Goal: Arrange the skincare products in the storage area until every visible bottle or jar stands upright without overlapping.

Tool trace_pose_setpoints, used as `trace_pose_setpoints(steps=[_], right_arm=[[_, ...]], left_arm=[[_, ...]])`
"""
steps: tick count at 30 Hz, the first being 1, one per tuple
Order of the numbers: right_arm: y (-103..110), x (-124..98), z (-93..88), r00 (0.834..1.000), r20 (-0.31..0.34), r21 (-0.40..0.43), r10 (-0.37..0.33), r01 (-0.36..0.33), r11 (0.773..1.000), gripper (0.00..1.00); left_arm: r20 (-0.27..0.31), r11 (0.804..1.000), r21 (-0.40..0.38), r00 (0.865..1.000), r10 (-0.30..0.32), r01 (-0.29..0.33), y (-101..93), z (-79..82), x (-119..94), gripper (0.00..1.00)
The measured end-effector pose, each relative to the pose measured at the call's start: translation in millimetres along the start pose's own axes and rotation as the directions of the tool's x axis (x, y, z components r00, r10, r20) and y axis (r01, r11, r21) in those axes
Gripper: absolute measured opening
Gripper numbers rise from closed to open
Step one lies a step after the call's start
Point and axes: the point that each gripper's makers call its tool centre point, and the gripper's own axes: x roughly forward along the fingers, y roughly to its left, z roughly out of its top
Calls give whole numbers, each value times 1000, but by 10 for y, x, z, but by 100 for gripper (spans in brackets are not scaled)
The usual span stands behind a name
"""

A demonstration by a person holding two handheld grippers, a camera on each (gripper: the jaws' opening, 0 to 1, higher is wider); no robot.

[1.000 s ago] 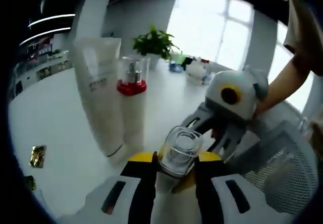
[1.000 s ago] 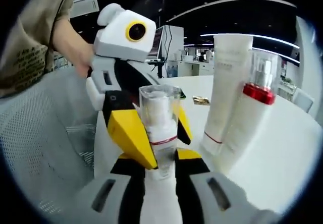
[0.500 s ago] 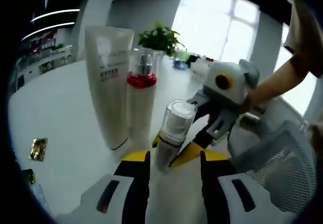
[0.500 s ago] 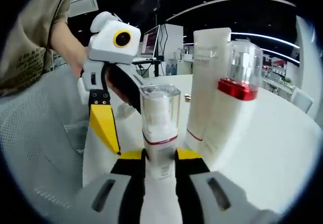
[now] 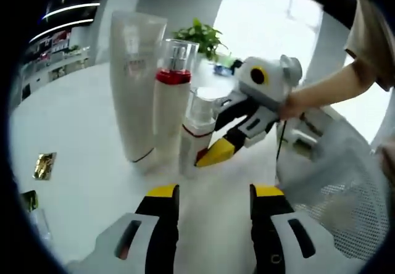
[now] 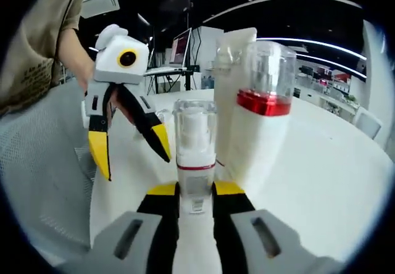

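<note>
Three skincare items on the white table (image 5: 74, 138): one tall tube (image 5: 134, 83), one red-collared bottle (image 5: 171, 104), one small pump bottle (image 5: 196, 132). All upright in a tight row ahead of the left jaws, tube outermost, small pump bottle nearest the right gripper (image 5: 216, 153). One small gold packet (image 5: 44, 165) off to the left of the left jaws. One potted plant (image 5: 200, 36) far behind.

Left gripper (image 5: 210, 194) open with nothing between the jaws. From the right gripper view, left gripper (image 6: 129, 150) seen held up to the left, jaws spread wide and apart from the bottles.

Right gripper (image 6: 195, 190) closed on the small pump bottle (image 6: 195, 144), jaws pressed against its lower body; red-collared bottle (image 6: 262, 123) just beside it on the right, tube (image 6: 231, 83) behind.

Since a second ago: small pump bottle no longer between the left jaws, now standing on the table beside the red-collared bottle. Left jaws let go and pulled back from it; right jaws still clamped throughout.
</note>
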Motion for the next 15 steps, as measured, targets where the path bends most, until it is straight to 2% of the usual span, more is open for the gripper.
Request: trace_pose_setpoints(steps=[6,12,15], right_arm=[[4,7,-3,998,-20,-32,58,-59,998,20],[5,12,-21,992,-60,-130,112,-119,984,20],[-15,21,-24,990,-70,-149,126,-135,980,20]], left_arm=[[1,1000,-7,1000,-12,12,-1,31,55,44],[11,1000,-10,1000,-15,15,4,82,128,45],[4,1000,-9,1000,-16,16,-7,61,131,45]])
